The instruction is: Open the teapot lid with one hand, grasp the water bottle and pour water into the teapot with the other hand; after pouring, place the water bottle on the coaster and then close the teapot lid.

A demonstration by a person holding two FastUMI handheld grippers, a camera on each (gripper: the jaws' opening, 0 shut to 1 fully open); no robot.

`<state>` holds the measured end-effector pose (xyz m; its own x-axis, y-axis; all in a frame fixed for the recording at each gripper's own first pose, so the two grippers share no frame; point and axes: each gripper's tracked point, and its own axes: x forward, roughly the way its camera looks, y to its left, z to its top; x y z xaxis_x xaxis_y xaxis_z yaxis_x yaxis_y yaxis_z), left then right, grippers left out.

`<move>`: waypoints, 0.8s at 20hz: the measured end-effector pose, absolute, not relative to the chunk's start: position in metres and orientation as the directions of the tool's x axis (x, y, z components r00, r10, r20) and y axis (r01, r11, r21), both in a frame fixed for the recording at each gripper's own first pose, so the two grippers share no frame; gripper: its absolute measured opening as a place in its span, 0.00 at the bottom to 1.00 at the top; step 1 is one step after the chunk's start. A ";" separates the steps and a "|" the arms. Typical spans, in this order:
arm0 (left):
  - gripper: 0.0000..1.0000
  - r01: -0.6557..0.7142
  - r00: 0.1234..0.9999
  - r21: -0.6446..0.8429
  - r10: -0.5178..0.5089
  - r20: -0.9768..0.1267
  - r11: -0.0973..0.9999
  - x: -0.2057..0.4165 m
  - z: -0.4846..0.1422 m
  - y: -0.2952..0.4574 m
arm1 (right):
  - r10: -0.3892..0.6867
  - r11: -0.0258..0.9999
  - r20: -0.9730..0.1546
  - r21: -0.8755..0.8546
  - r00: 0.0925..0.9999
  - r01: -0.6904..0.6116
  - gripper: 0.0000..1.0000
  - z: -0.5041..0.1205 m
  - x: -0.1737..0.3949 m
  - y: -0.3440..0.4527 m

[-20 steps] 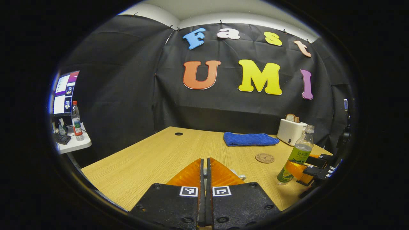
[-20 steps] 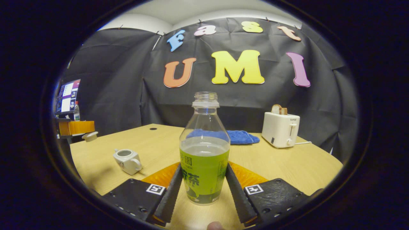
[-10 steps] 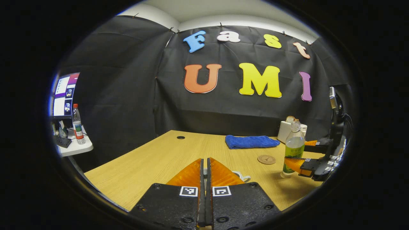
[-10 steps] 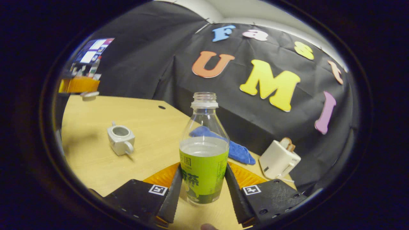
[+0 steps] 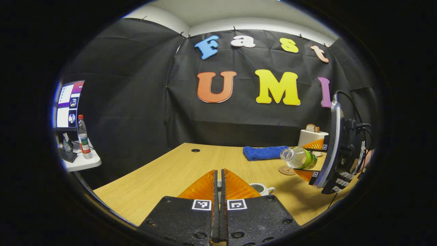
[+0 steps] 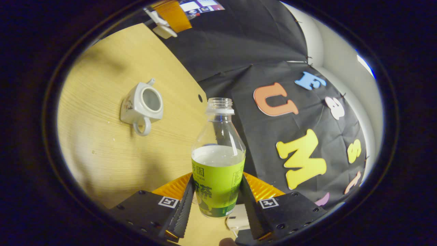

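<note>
Bottle tipped on its side above the table, teapot uncovered

Water bottle [image 6: 218,160] sits clamped between both fingers of the right gripper [image 6: 218,205], which press on its green label from either side. The bottle has no cap and is partly full. In the left gripper view the same bottle [image 5: 297,158] lies nearly level in the air, its mouth pointing toward the middle of the wooden table [image 5: 170,171], with the round coaster [image 5: 286,170] on the table just under it.

The white teapot [image 6: 141,106] stands on the table with its lid off and its opening bare, well apart from the bottle's mouth. In the left gripper view the teapot [image 5: 261,188] peeks out just beyond the fingers.

The left gripper [image 5: 219,191] has its fingers drawn together. In the right gripper view that gripper [image 6: 170,13] is raised off the table with the pale lid [image 6: 164,30] at its tip.

A blue towel [image 5: 263,152] and a white toaster [image 5: 309,136] rest near the table's far edge.
</note>
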<state>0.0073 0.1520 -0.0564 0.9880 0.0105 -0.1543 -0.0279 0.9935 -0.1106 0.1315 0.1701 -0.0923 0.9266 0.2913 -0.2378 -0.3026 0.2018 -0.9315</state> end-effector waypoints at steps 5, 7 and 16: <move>0.02 -0.031 0.987 -0.118 0.012 -0.158 0.993 0.007 -0.059 0.159 | 0.297 0.009 -0.243 -0.966 0.923 -0.257 0.71 -0.099 0.130 0.177; 0.02 -0.033 0.986 -0.122 0.013 -0.164 0.992 0.007 -0.063 0.161 | 0.307 -0.063 -0.246 -0.969 0.919 -0.238 0.71 -0.101 0.127 0.183; 0.03 -0.040 0.985 -0.138 0.016 -0.170 0.990 0.005 -0.064 0.169 | 0.335 -0.333 -0.231 -0.936 0.914 -0.114 0.70 -0.094 0.126 0.200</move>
